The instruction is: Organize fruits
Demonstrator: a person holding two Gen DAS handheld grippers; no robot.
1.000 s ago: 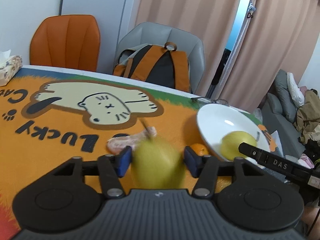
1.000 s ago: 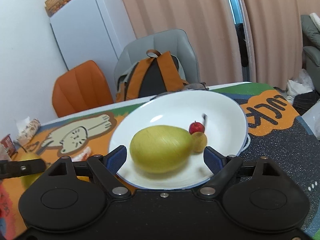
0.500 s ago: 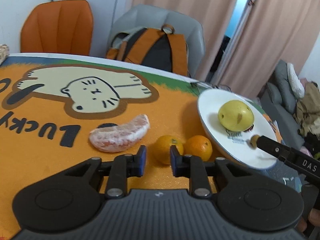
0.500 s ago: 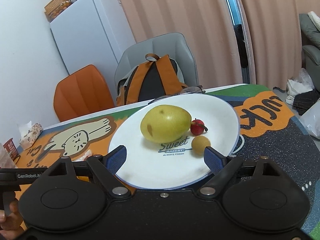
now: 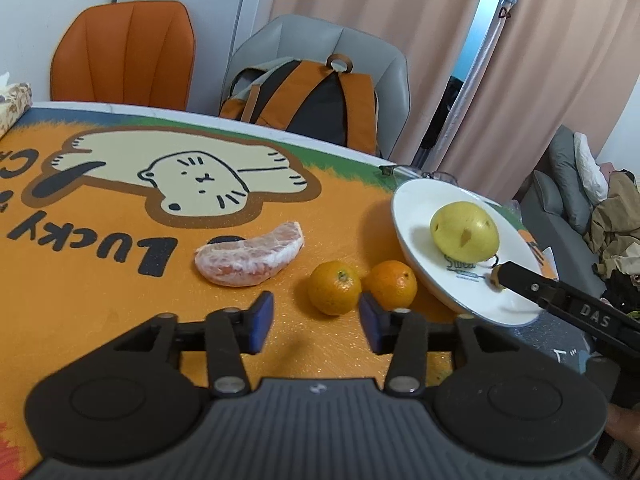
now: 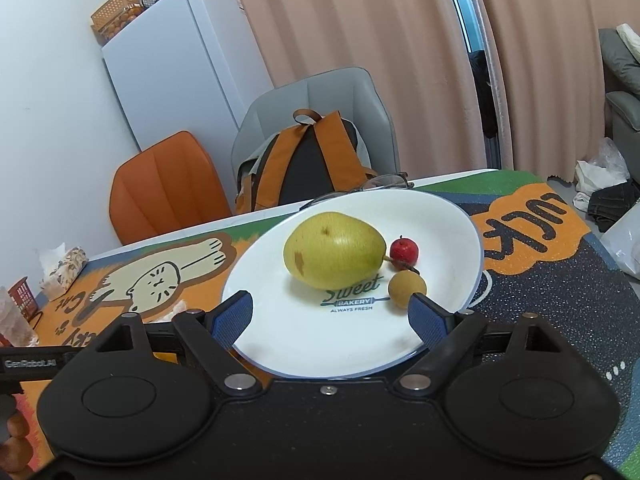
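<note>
A white plate (image 6: 448,224) holds a yellow-green pear (image 6: 334,250), a small red fruit (image 6: 404,251) and a small brown round fruit (image 6: 407,288). My right gripper (image 6: 330,316) is open and empty over the plate's near edge. In the left wrist view the plate (image 5: 416,208) with the pear (image 5: 464,232) sits at the right. Two small oranges (image 5: 334,288) (image 5: 390,284) and a peeled pomelo segment (image 5: 250,254) lie on the orange cat mat. My left gripper (image 5: 316,322) is open and empty, just short of the oranges.
An orange chair (image 5: 124,52) and a grey chair with an orange backpack (image 5: 316,100) stand behind the table. Glasses (image 6: 380,184) lie by the plate's far rim. A tissue box (image 5: 14,100) is at the far left. A white fridge (image 6: 176,72) stands by the wall.
The left gripper held a pear a second ago; the pear now lies on the plate. The left gripper closed empty, then opened near the oranges. The right gripper stayed open.
</note>
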